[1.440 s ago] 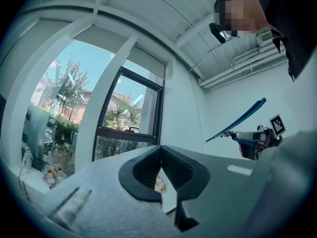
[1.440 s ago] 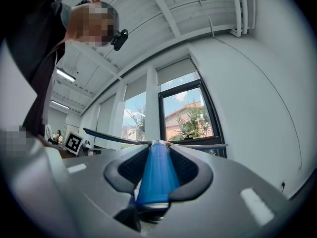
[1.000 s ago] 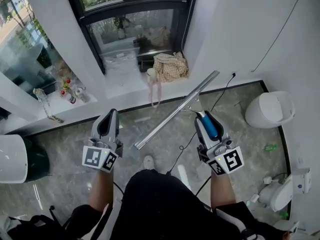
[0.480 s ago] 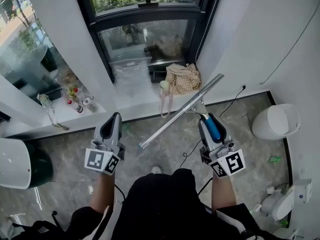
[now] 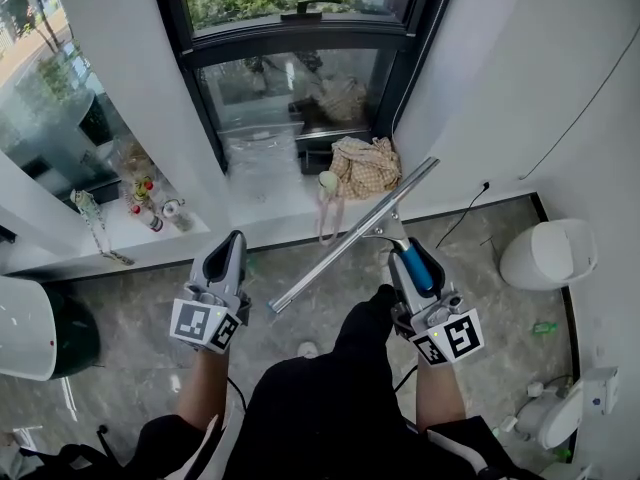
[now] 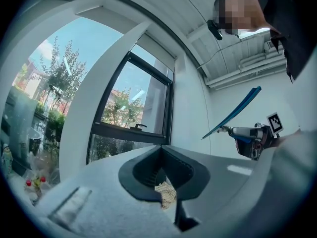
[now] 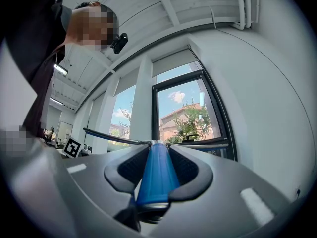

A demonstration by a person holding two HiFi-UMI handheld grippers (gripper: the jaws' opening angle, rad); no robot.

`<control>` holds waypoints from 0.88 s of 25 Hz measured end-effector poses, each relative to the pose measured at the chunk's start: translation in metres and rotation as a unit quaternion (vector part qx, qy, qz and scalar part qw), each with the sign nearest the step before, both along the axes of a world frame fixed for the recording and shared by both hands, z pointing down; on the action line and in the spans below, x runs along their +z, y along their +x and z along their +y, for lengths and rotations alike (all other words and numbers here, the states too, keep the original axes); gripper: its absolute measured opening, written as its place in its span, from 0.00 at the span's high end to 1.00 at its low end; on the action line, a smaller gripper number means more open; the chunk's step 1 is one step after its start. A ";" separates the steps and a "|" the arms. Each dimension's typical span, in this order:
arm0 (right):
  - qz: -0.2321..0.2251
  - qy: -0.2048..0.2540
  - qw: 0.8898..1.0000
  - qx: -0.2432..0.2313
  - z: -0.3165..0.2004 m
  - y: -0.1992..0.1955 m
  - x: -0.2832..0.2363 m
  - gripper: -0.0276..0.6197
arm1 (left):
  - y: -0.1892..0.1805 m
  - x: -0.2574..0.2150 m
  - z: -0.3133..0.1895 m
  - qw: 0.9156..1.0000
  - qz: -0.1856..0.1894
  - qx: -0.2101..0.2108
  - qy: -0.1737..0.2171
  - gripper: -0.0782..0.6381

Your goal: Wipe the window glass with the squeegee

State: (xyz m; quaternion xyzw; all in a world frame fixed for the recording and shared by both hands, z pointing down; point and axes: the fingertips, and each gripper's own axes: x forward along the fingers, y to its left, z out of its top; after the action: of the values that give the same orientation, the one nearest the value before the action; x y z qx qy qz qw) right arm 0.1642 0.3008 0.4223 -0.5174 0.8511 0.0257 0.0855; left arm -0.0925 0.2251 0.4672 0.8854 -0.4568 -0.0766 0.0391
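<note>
The squeegee has a blue handle (image 5: 418, 269) and a long metal blade (image 5: 350, 236) slanting from lower left to upper right above the floor. My right gripper (image 5: 404, 254) is shut on that handle (image 7: 155, 178), and the blade (image 7: 110, 135) runs crosswise beyond the jaws. My left gripper (image 5: 233, 239) is held level with it on the left, shut and holding nothing (image 6: 161, 150). The dark-framed window glass (image 5: 290, 80) is straight ahead, a step away from both grippers. From the left gripper view the squeegee (image 6: 233, 114) shows at the right.
A checked cloth bag (image 5: 366, 166) and a pale bottle (image 5: 328, 181) lie on the low sill under the window. Small bottles (image 5: 150, 205) stand on the sill at left. A white bin (image 5: 546, 253) is at right, a dark bin (image 5: 70, 336) at left, and a black cable (image 5: 455, 215) crosses the floor.
The person has stepped towards the window, one leg now forward between the grippers. Both grippers came along, the right one still holding the squeegee at the same slant.
</note>
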 end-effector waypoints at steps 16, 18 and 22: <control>-0.012 0.012 0.999 -0.036 -0.098 0.047 0.004 0.75 | 0.046 -0.005 -0.084 0.999 -0.013 -0.030 0.014 0.89; -0.014 0.012 0.999 -0.042 -0.119 0.053 0.006 0.75 | 0.053 -0.005 -0.100 0.999 -0.015 -0.035 0.014 0.89; -0.016 0.014 0.998 -0.055 -0.162 0.065 0.006 0.75 | 0.061 -0.007 -0.137 0.998 -0.016 -0.055 0.016 0.89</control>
State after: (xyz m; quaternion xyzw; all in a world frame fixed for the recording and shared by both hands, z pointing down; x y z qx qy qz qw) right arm 0.2288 0.1389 0.4281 -0.4686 0.8765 0.0243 0.1073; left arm -0.0320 0.0886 0.4599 0.8608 -0.5037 -0.0719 0.0137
